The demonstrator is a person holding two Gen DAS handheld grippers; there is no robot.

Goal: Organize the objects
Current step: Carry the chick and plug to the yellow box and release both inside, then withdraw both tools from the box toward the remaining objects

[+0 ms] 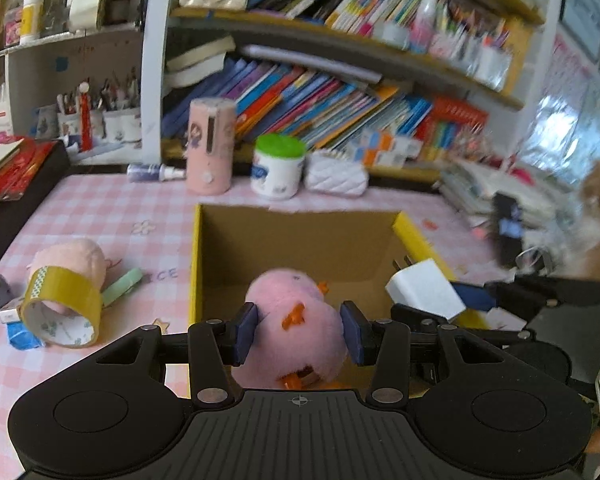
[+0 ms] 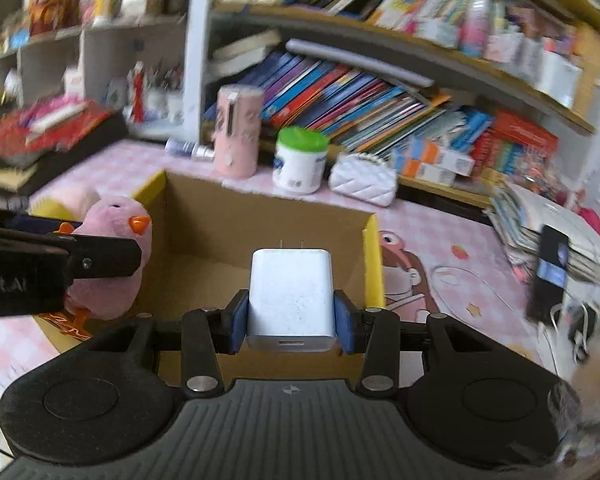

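Desk (image 1: pixel 100 208), pink-and-white checked cloth, backed by crowded bookshelves; carries everything listed.

Open cardboard box with yellow rim flaps (image 1: pixel 296 240), mid-desk, apparently empty; judged the destination for both held items.

Roll of yellow-brown packing tape (image 1: pixel 62 312), lying left of the box against a second pink plush toy (image 1: pixel 74 258); both still to be sorted.

Round pink plush chick with orange beak and feet (image 1: pixel 296 320), clamped in the left gripper (image 1: pixel 299 330), pads pressed into its sides. It hangs over the box's near left edge.

White plastic wall charger with two metal prongs (image 2: pixel 290 296), gripped by the right gripper (image 2: pixel 290 328) across its flat sides, prongs pointing away, above the box's near right part.

Handling note: the two grippers are close together over one opening. Judged best to carry each fully past the rim, lower toward the floor of the box, then let go one at a time, keeping the charger clear of the plush so neither tips out.
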